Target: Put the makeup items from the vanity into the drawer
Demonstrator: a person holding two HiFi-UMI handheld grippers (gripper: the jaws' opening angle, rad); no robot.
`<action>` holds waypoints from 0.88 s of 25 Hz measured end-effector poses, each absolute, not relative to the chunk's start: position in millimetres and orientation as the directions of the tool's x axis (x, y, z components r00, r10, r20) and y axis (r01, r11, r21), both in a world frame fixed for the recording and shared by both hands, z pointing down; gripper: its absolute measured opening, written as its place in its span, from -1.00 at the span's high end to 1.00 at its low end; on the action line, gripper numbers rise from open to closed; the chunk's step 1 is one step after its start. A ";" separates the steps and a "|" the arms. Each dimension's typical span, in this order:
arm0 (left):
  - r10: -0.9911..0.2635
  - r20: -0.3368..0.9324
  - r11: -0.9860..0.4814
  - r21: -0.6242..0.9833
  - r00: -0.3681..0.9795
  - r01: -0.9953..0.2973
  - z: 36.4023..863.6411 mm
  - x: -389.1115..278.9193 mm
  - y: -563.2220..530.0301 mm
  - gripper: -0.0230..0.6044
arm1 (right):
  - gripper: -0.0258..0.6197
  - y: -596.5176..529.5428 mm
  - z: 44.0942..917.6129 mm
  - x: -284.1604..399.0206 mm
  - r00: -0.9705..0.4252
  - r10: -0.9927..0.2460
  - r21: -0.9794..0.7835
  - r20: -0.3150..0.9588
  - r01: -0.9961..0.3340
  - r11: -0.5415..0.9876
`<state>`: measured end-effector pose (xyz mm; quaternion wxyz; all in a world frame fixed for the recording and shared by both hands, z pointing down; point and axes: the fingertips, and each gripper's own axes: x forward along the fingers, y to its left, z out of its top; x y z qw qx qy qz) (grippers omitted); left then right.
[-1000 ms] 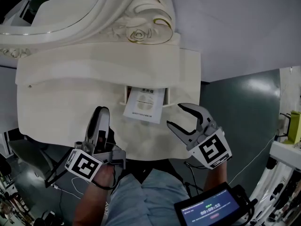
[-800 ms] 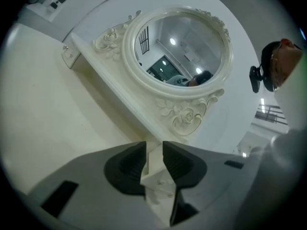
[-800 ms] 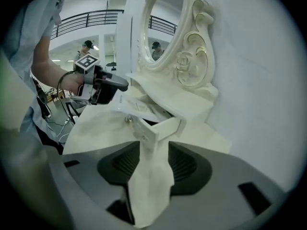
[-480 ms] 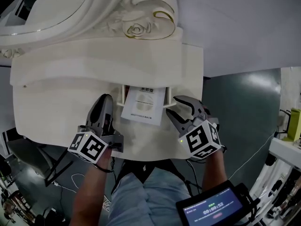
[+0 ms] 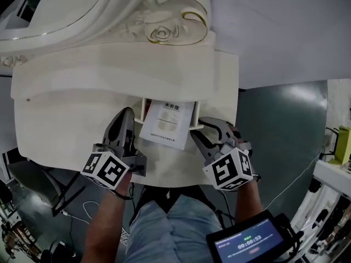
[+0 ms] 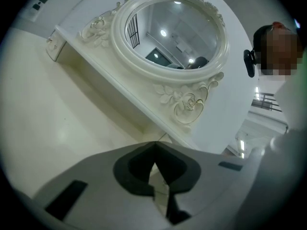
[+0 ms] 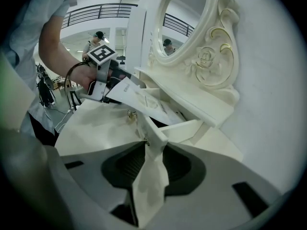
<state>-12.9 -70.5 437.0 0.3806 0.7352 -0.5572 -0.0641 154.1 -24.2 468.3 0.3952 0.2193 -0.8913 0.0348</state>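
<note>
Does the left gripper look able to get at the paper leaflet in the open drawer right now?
Probably yes: the left gripper sits just beside the leaflet, which lies uncovered over the drawer, nothing between; its shut jaws must open first.

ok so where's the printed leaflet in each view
Head view: centre, leaflet lying in the open drawer.
Left gripper view: not in it.
Right gripper view: left of centre, just above the jaws.
Shared landmark: the carved rose, in all three views.
</note>
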 end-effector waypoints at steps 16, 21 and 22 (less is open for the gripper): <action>-0.865 0.331 -0.064 0.672 0.376 -0.738 426.9 -9.3 -39.9 0.92 | 0.27 -13.1 429.4 172.7 -0.653 -0.345 0.037 0.674 -0.437 0.899; -0.878 0.330 -0.040 0.670 0.346 -0.741 415.8 -24.0 -25.9 0.92 | 0.27 -0.7 410.6 158.6 -0.631 -0.356 0.152 0.689 -0.354 0.923; -0.881 0.328 -0.038 0.668 0.341 -0.743 413.1 -26.1 -23.7 0.92 | 0.26 -0.2 417.6 154.0 -0.600 -0.362 0.210 0.713 -0.310 0.927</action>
